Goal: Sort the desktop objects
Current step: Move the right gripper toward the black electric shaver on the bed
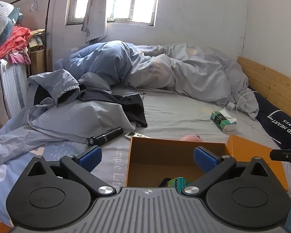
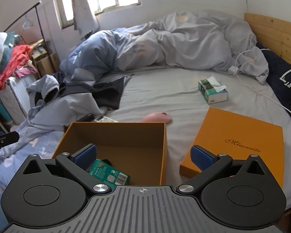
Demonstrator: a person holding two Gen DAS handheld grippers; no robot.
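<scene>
My left tongs (image 1: pixel 147 160) are spread wide and grasp nothing; my right tongs (image 2: pixel 143 155) are likewise spread and empty. Both hover above the grey bed sheet (image 2: pixel 180 101).

The open orange cardboard box (image 2: pixel 163 155) lies directly ahead of the left tongs and at about 11 o'clock from the right tongs. Inside it, near its close wall, rests a green printed packet (image 2: pixel 108 173), long axis running from 10 to 4 o'clock in the right view.

The flat orange box lid (image 2: pixel 240 143) lies just beside the box, at 1 o'clock from the right tongs.

The pink computer mouse (image 2: pixel 157 117) sits just beyond the box's far wall, long axis roughly 9 to 3 o'clock.

The black cylindrical flashlight (image 1: pixel 104 136) lies at 11 o'clock from the left tongs, long axis 8 to 2 o'clock, lens end nearest me. A white remote control (image 1: pixel 134 135) lies between it and the box.

The green tissue pack (image 2: pixel 212 91) lies well apart, at 1 o'clock.
</scene>
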